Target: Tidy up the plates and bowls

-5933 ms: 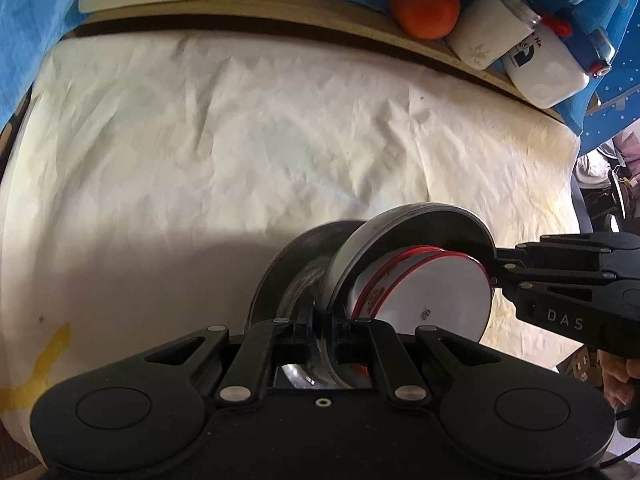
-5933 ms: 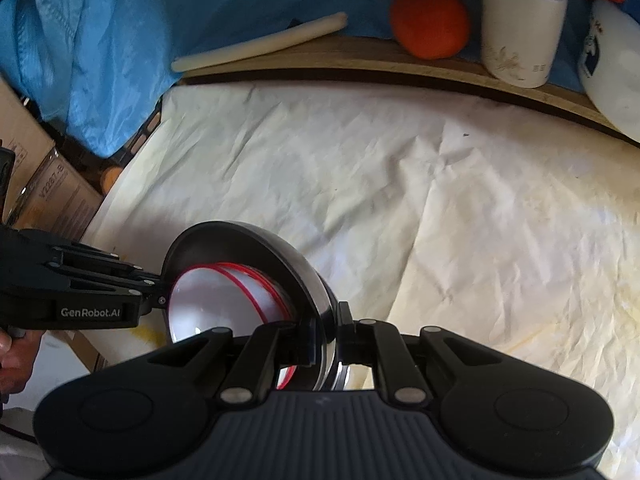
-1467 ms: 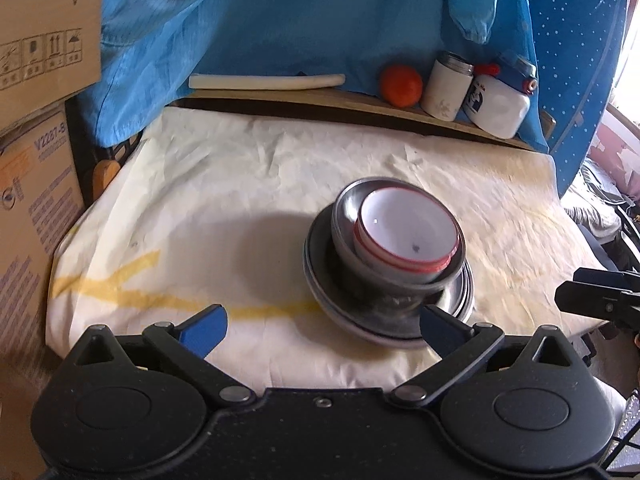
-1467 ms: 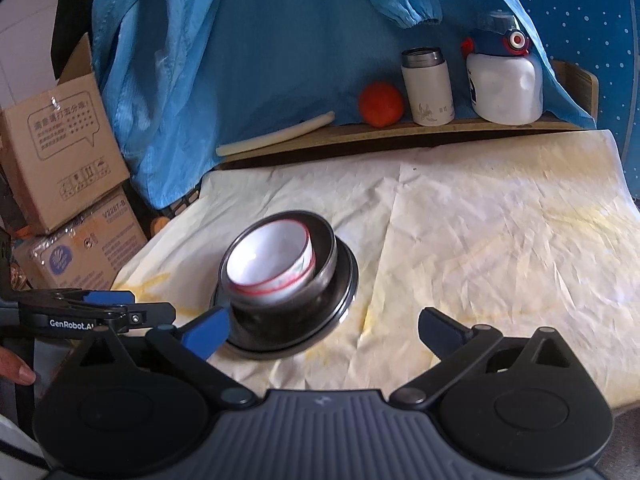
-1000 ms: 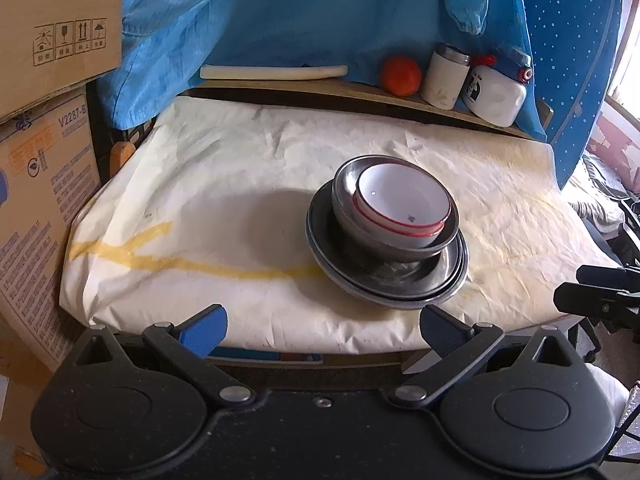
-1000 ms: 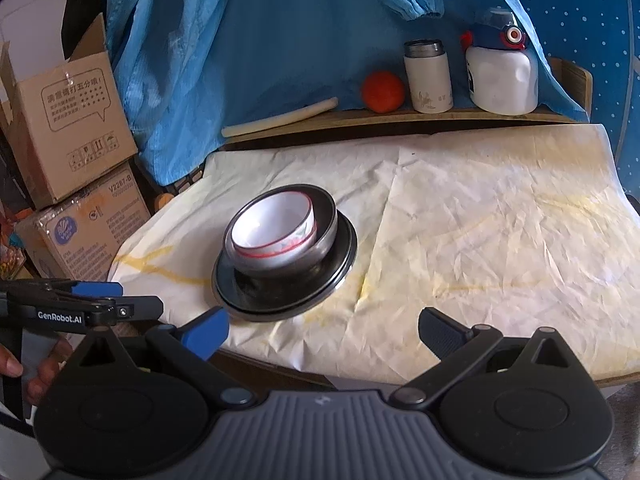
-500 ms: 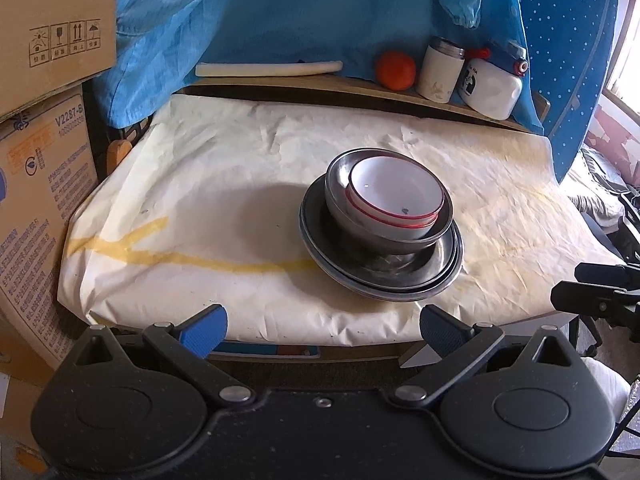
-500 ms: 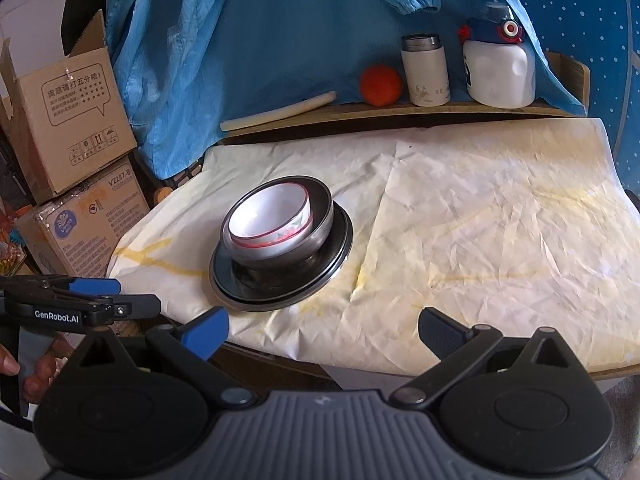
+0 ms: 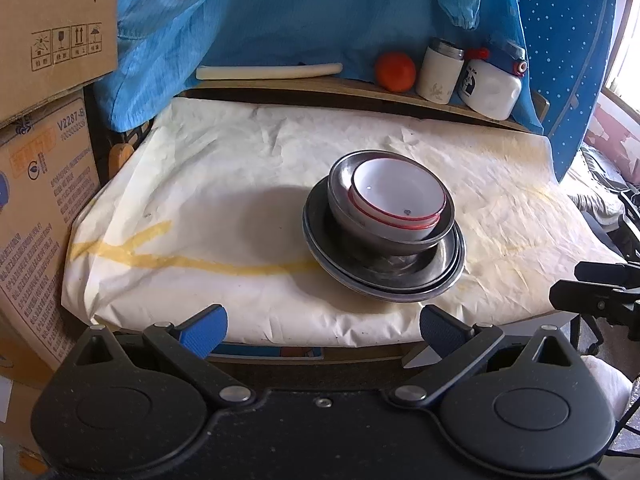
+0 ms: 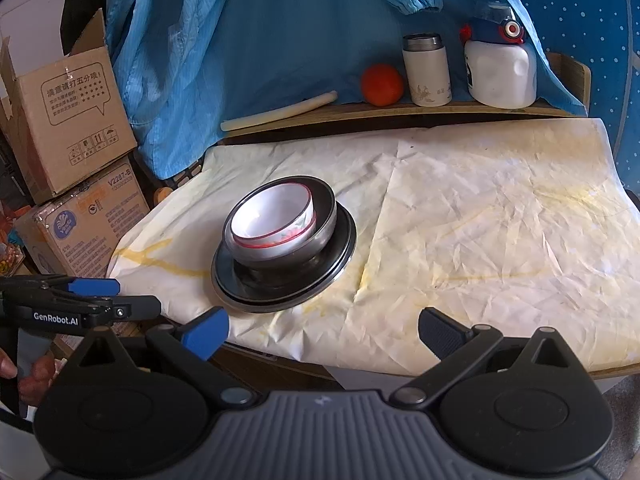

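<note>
Plates [image 9: 384, 272] and bowls [image 9: 396, 200] nested in one stack on the worktop [image 9: 200, 200], near its front edge. Left tool [image 9: 322, 328] and right tool [image 10: 322, 330] both spread wide, empty, well back. Likely finished; best left untouched, withdrawn clear.

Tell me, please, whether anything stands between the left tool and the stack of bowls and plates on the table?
Nothing visible does. The left tool is open and held off the table's near edge, and only bare paper cover lies between it and the stack of bowls and plates. The right tool is off to the side.
</note>
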Available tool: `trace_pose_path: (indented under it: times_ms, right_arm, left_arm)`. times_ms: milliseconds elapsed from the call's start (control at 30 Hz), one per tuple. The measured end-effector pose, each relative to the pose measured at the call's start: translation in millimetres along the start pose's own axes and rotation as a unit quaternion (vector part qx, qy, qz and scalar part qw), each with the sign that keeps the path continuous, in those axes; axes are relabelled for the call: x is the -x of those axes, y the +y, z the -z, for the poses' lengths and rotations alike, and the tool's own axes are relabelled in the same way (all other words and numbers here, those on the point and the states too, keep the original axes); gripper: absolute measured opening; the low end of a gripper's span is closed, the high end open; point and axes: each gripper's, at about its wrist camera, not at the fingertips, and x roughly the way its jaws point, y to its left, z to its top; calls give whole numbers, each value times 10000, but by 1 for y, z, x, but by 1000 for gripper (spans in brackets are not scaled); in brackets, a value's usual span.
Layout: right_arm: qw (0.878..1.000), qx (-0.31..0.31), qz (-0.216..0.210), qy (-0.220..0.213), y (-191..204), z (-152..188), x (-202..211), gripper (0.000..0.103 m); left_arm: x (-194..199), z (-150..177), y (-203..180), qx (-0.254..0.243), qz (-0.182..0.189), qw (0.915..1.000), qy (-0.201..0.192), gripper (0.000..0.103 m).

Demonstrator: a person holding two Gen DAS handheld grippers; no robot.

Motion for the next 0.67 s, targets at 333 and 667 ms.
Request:
trace_pose_path:
  times_ms: [333, 667]
  right_arm:
    - [10000, 28, -4, -11, 2, -2, -1, 103]
    - [10000, 32, -3, -14, 2, -1, -1, 103]
  left_arm:
    - [3, -1, 1, 5, 28, 10000, -64, 102]
    - [5, -1, 3, 13, 74, 9999, -93, 100]
